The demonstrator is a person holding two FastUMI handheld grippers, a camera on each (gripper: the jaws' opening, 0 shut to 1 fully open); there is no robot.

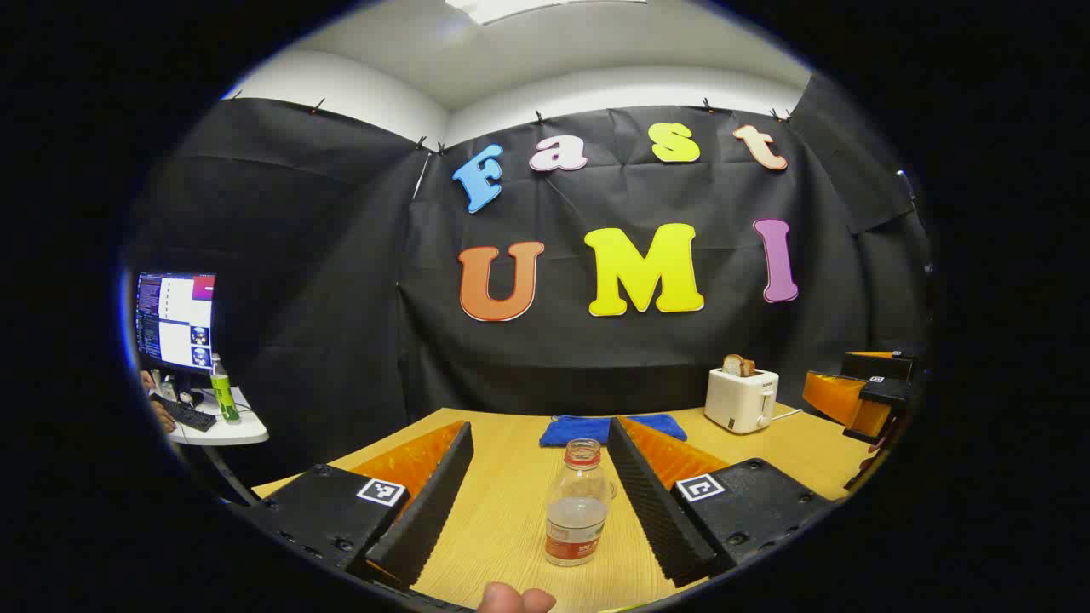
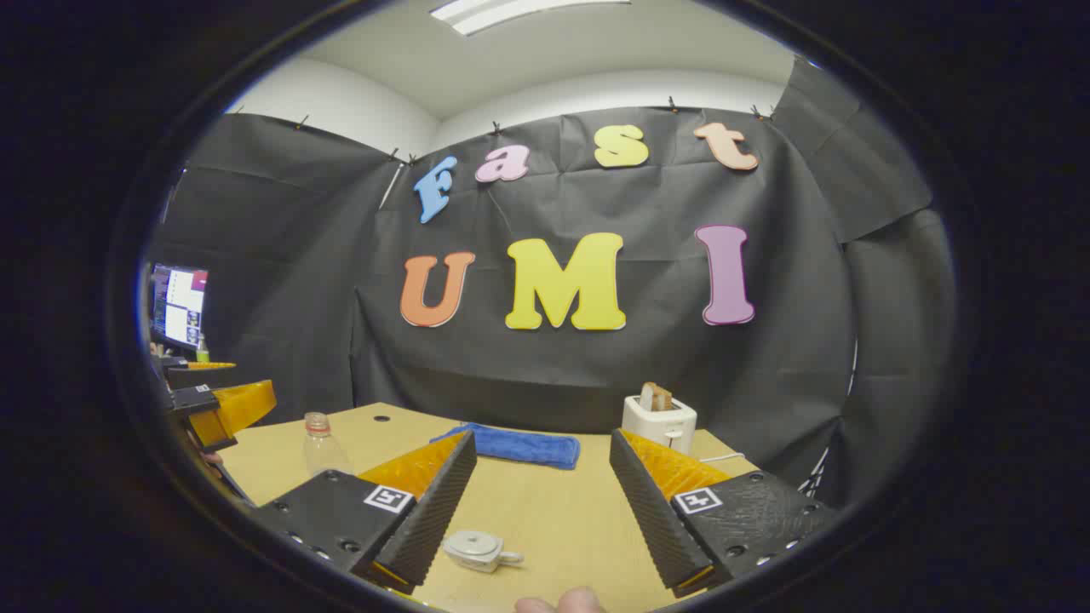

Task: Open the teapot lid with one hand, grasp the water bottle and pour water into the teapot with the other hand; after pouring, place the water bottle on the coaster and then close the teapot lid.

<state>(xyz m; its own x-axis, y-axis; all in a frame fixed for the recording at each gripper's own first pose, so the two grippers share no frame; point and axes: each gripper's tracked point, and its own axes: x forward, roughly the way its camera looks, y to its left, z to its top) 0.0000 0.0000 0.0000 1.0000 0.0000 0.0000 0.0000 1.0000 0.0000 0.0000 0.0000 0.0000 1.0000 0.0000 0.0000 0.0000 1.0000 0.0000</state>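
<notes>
standing uncapped, water bottle (image 1: 576, 504) part full; teapot (image 2: 479, 549) lidded; both grippers' jaws apart.

No legible text on bottle label (image 1: 572, 547) or toaster (image 1: 742, 398).

The table (image 1: 511, 511) is pale yellow wood grain; on it a clear water bottle (image 1: 576, 502) wears an orange-red label. Behind the bottle lies a blue cloth (image 1: 579, 428), and right of that stands a white toaster (image 1: 741, 398). The teapot (image 2: 477, 549) is pale grey-white.
</notes>
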